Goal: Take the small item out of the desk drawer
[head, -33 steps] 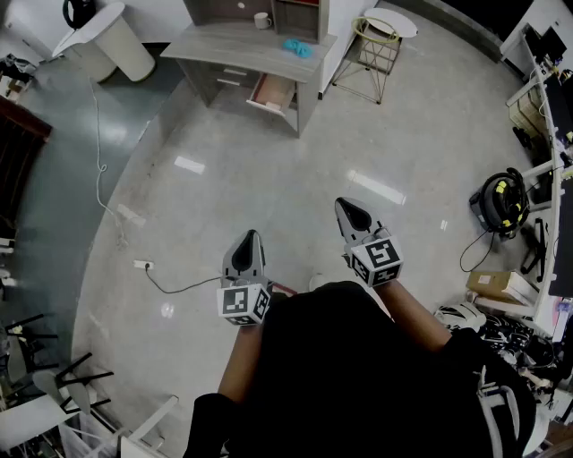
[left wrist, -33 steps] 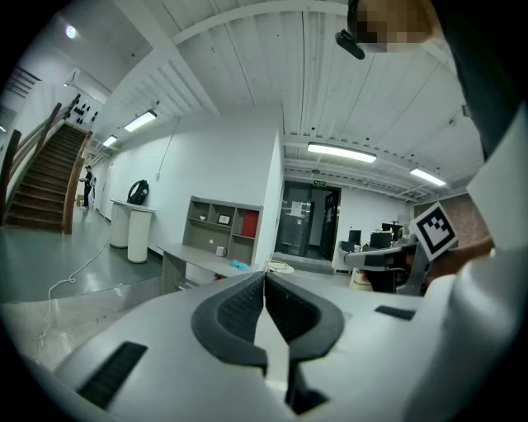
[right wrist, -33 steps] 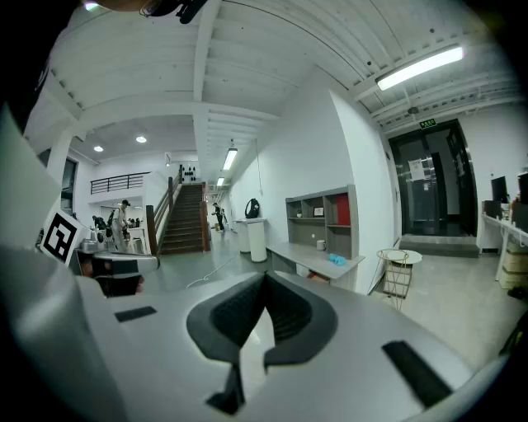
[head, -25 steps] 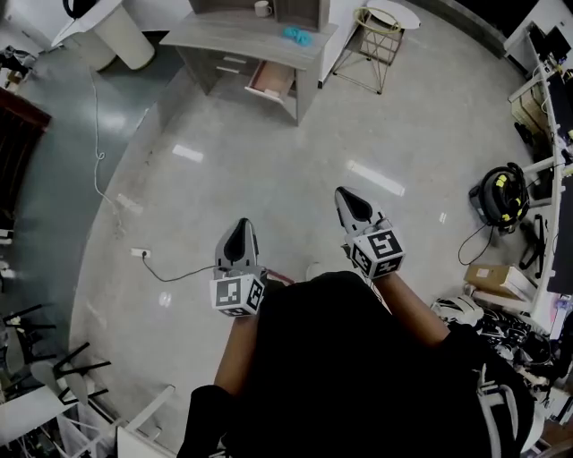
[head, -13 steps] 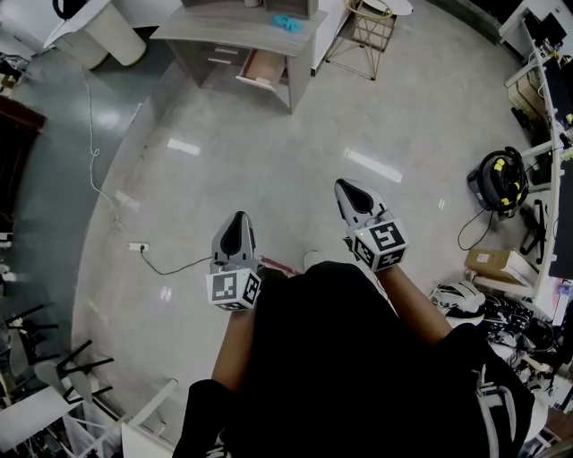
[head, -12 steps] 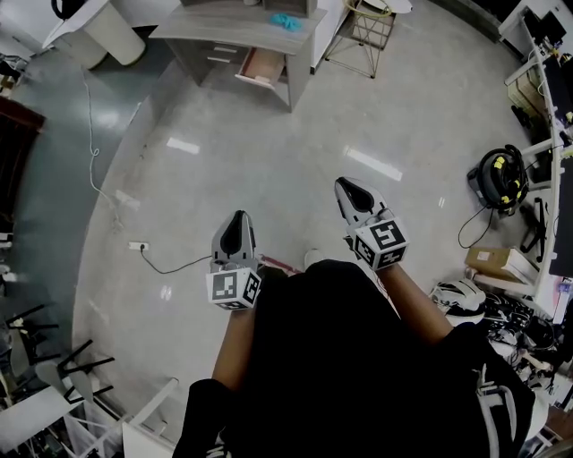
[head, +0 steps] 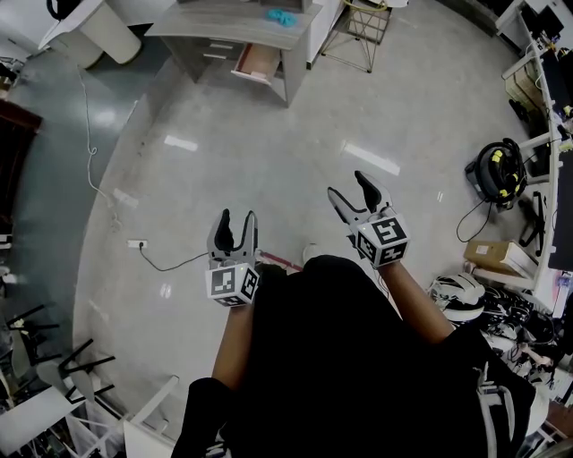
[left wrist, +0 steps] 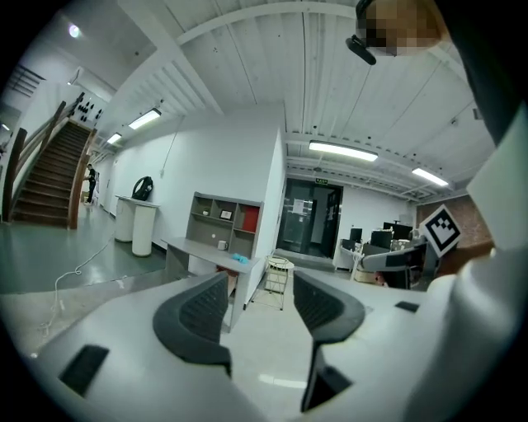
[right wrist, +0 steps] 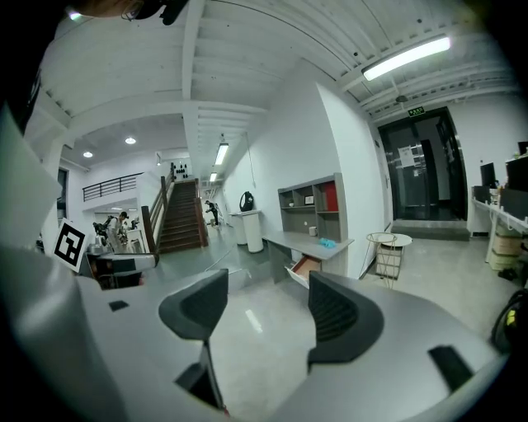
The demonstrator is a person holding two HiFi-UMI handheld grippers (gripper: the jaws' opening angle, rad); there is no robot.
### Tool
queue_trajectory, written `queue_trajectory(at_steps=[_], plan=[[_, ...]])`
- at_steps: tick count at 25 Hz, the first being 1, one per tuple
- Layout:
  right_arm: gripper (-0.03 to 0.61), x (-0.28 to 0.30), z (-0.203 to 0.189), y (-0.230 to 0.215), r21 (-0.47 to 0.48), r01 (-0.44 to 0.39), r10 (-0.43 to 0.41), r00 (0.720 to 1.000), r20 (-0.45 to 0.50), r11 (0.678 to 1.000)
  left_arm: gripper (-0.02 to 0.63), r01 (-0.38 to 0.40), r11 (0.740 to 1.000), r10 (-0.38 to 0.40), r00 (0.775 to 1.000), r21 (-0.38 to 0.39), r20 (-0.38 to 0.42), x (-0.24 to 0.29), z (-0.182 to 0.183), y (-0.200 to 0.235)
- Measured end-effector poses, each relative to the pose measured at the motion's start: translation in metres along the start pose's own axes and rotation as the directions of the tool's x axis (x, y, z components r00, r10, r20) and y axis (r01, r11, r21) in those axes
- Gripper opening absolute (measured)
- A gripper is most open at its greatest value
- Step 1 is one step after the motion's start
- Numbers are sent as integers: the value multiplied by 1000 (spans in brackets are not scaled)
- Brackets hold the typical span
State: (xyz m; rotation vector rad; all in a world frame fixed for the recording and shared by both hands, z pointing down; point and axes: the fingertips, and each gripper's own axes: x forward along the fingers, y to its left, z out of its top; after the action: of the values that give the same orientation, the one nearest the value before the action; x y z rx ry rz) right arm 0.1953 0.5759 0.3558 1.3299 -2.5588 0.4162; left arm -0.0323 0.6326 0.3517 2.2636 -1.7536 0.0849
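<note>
Approach step. Far away, desk with drawer open; small item inside too distant to see. Left gripper, right gripper near, jaws opening, empty. Next, probably: walk closer, reach in.

Both grippers held forward at mid-frame, jaws opening on nothing.

In the head view the left gripper sits left of centre, pointing toward the top of the frame, its bare forearm running down to the black-clad torso at the bottom. The right gripper sits right of centre and slightly higher, angled up and to the left (its marker cube faces the camera). Both pairs of jaws are spreading, with only air between the pads.
</note>
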Motion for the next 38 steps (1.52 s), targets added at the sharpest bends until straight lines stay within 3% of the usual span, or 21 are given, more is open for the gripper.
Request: queue_trajectory(at_steps=[2,7,23,33,38], plan=[[301,0,2,-6,1,19,-19,1000,9,1000,247,-38,999,38,999,10,-4,-2,0,6],[334,1,7,-12,0,9,-9,1000,18,1000,261,-93,995,92,996,26,16,-7,5,8],[334,35,10,0,8,-61,61,998,4,998,262,-96,995,96,995,29,-3,3,8,12],[331,98,7,-2,-4,-35,35,997,-75,999,262,-39,999,37,998,-27,-47,69,3,57],[331,158,13,-5,9,-26,27,993,-118,1000,262,-3,999,0,998,-49,-56,119,16,103]])
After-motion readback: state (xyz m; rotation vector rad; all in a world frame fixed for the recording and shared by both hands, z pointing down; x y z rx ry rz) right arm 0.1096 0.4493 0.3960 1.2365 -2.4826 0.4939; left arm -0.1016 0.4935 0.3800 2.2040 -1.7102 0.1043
